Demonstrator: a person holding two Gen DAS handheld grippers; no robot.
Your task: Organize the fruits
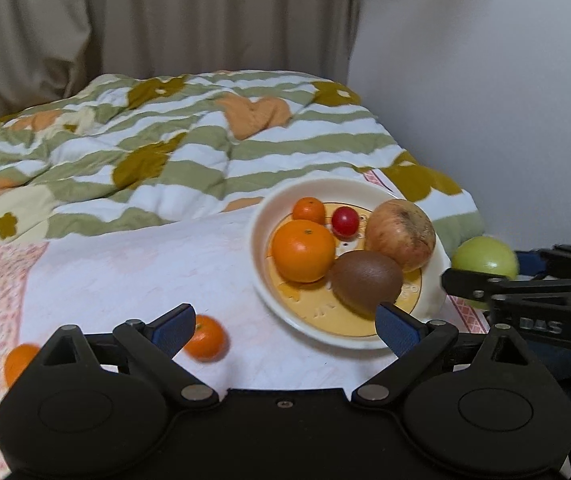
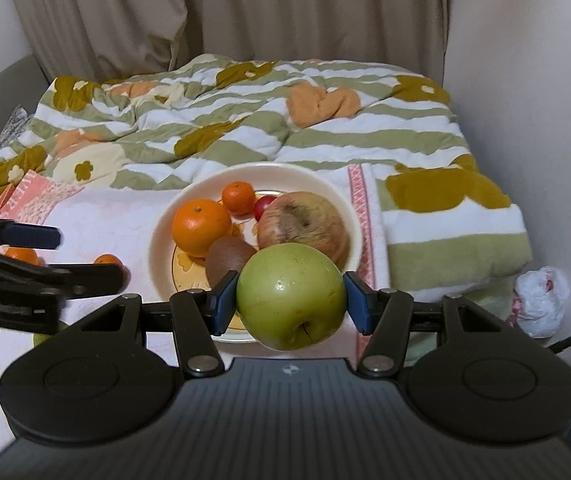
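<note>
Fruits are mostly gathered on a cream plate [image 2: 355,216], but the nearest one, a green apple [image 2: 291,296], is pinched between the blue pads of the right gripper [image 2: 290,300], stem end facing the camera, held above the plate's near rim at 6 o'clock. In the left wrist view the left gripper [image 1: 285,324] has its jaws spread wide with nothing between them, its right pad [image 1: 395,330] overlapping the plate's near edge. Just past its left pad lies a small mandarin [image 1: 207,338] on the white cloth [image 1: 125,272], and a second loose mandarin [image 1: 19,362] sits at 9 o'clock from that one, partly hidden by the gripper body. On the plate, a brown kiwi [image 1: 367,280] lies nearest at about 5 o'clock, touching a large orange [image 1: 303,250] at 9 o'clock and a reddish apple [image 1: 401,234] at 3 o'clock. Farther back sit a cherry tomato [image 1: 345,222] and a small tangerine [image 1: 309,210] at 12 o'clock. Beyond the plate spreads a striped quilt [image 1: 205,140] with flower patches, and behind it hangs a beige curtain [image 1: 165,20]. At 3 o'clock in the right wrist view, beside the bed, lies a crumpled white bag [image 2: 541,300].
</note>
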